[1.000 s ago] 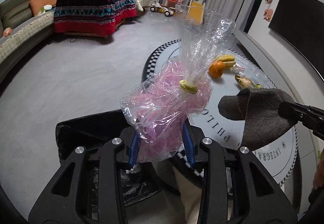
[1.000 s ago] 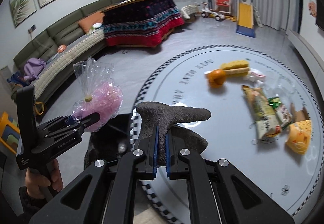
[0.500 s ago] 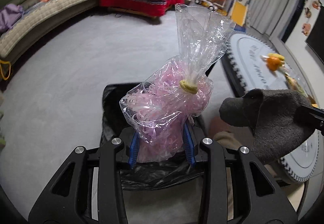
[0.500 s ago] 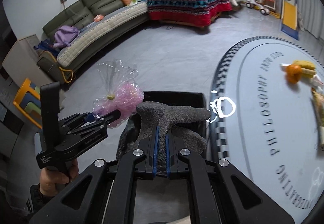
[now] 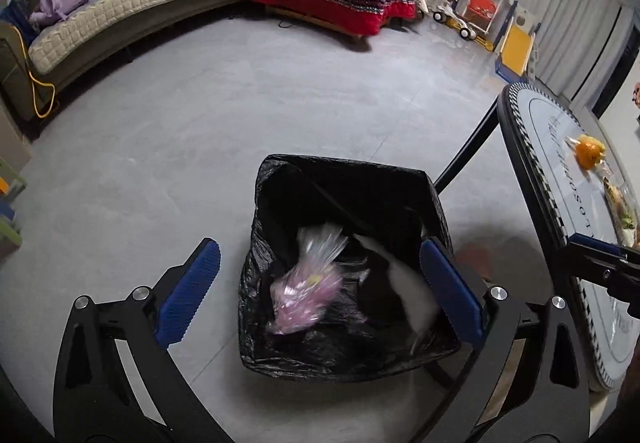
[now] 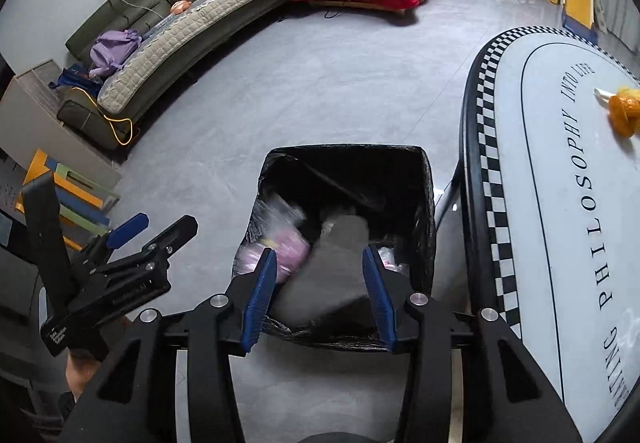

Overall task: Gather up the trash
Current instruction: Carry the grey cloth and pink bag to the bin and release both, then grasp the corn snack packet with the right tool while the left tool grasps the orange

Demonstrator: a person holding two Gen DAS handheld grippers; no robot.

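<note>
Both grippers hang over the black-lined bin (image 5: 348,179) in the lower middle of each frame, and both stand wide open with nothing between their blue pads. The left gripper (image 5: 320,283) has its fingers spread to either side of the bin mouth; the right gripper (image 6: 320,283) frames the near rim in the same way. Inside the liner, blurred, sits the clear cellophane bag of pink shreds (image 5: 308,291), and beside it a grey felt-like cloth (image 6: 340,239), also smeared. Neither is held. Both look light and soft: the cellophane crinkly and probably slippery, best pinched at its gathered neck by the yellow tie, the cloth limp enough to take anywhere along a fold. What is left to collect lies on the round table (image 6: 480,123) at the right edge of the frames: an orange-coloured piece (image 6: 624,109), perhaps peel or a fruit wrapper, and in the left view some packets further along, too small to make out. I would judge those wrappers thin and flat against the glossy top, so the fingers would want to catch a raised or crumpled edge, not press down on the flat.
</note>
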